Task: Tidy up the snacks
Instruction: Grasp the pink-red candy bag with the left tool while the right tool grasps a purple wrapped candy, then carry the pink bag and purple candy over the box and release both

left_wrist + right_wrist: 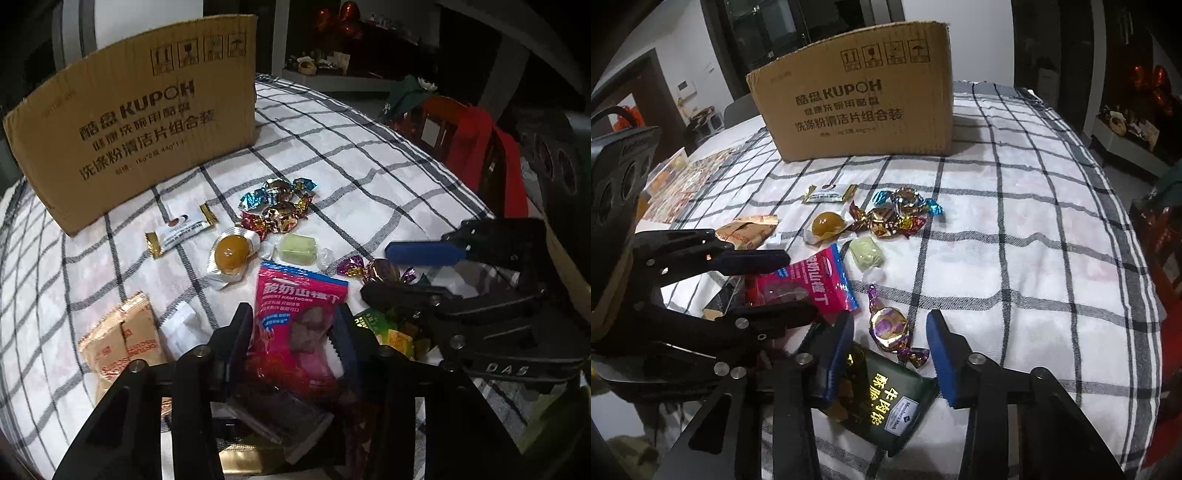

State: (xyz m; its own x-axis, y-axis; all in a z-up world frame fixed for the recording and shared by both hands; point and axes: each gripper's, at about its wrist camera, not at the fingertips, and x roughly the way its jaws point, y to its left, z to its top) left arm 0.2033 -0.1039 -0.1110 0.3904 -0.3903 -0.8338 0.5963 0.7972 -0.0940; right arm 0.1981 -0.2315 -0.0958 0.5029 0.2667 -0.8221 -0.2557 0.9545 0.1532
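Snacks lie scattered on a checked tablecloth (1015, 258) in front of a cardboard box (140, 136), which also shows in the right wrist view (857, 110). My left gripper (293, 325) has its jaws around a pink hawthorn snack packet (299, 310), also visible in the right wrist view (809, 280); the fingers sit at its sides. My right gripper (890, 347) is open over a dark green snack packet (882, 398) and a purple-gold wrapped candy (890, 325). In the left wrist view the right gripper (410, 269) appears at the right.
Also on the cloth are foil candies (280, 206), a jelly cup (231, 254), a green candy (297, 249), a white bar (181, 229) and a tan packet (122, 339). A chair with red cloth (480, 147) stands beyond the table edge.
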